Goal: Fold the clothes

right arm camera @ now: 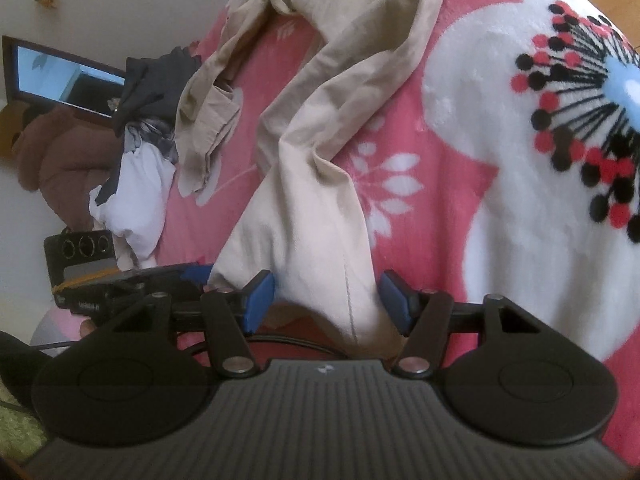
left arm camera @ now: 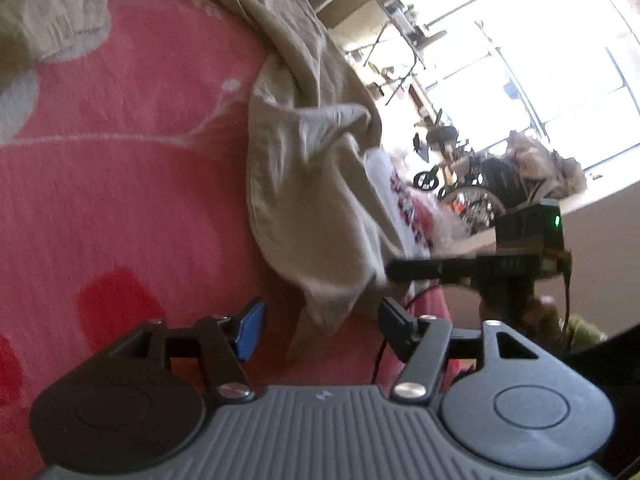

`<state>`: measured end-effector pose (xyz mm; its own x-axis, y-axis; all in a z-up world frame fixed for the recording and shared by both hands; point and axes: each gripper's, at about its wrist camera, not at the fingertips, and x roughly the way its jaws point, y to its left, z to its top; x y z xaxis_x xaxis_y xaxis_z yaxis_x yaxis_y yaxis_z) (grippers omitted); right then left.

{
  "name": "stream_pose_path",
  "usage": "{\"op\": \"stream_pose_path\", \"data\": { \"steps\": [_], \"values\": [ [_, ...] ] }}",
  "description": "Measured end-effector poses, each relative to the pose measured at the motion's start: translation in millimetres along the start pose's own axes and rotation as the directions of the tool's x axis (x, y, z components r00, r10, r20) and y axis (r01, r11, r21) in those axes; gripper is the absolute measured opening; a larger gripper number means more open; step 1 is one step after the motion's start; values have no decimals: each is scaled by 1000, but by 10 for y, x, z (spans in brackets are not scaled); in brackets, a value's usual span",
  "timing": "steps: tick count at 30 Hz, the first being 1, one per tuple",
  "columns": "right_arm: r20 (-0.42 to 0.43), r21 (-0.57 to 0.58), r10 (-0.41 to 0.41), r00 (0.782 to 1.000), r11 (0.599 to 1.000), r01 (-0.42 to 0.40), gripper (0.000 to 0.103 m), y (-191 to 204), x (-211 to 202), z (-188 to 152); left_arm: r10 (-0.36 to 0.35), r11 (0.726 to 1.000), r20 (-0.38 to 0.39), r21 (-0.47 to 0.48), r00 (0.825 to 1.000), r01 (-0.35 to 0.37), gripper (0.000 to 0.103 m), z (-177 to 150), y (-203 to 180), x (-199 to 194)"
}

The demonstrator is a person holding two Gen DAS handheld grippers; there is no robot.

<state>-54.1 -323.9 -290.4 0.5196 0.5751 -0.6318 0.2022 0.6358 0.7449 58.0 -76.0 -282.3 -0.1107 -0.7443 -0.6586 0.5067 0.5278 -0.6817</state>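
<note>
On a pink floral fleece blanket [right arm camera: 460, 92], a crumpled beige cotton pair of trousers [right arm camera: 316, 184] runs from the frame's top centre down to my right claw [right arm camera: 326, 298], whose blue pads stand apart with the cloth's end between them, unpinched. My left claw [left arm camera: 320, 330] gapes over bare blanket, empty, the cloth's tip just above it. Closing now, I risk catching one layer only, so the twisted leg would drag instead of lying flat. A dark-and-white clothes heap [right arm camera: 140, 148] crowds the left-hand edge, beside my other tool.
</note>
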Motion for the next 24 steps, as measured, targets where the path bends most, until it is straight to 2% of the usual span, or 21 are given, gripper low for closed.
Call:
{"op": "stream_pose_path", "data": {
  "steps": [5, 10, 15, 18, 19, 20, 21, 22, 24],
  "values": [
    [4, -18, -12, 1000, 1000, 12, 52, 26, 46, -17, 22, 1000, -36, 13, 999, -22, 63, -95, -11, 66],
    [16, -30, -18, 1000, 999, 18, 40, 42, 54, -36, 76, 997, -42, 25, 996, -75, 60, -129, -28, 177],
    [39, -23, -34, 999, 999, 35, 41, 57, 91, -74, 108, 993, -25, 43, 994, -107, 59, -156, -68, 185],
    [57, -17, -34, 998, 999, 35, 41, 45, 101, -96, 138, 988, -8, 72, 990, -137, 50, -172, -105, 188],
    [66, -21, -39, 997, 999, 40, 38, 49, 103, -103, 149, 985, -1, 82, 989, -149, 44, -177, -117, 188],
    [75, -23, -43, 996, 999, 45, 35, 55, 105, -108, 159, 983, 5, 91, 987, -159, 34, -184, -128, 181],
    [83, -24, -48, 995, 998, 50, 24, 66, 106, -110, 165, 981, 11, 99, 986, -165, 28, -189, -134, 181],
    [85, -28, -50, 995, 998, 52, 18, 80, 102, -114, 160, 982, 11, 97, 987, -161, 18, -190, -129, 181],
    [79, -34, -45, 996, 998, 48, 13, 109, 85, -128, 154, 984, 20, 90, 988, -155, 14, -198, -124, 174]
  ]
}}
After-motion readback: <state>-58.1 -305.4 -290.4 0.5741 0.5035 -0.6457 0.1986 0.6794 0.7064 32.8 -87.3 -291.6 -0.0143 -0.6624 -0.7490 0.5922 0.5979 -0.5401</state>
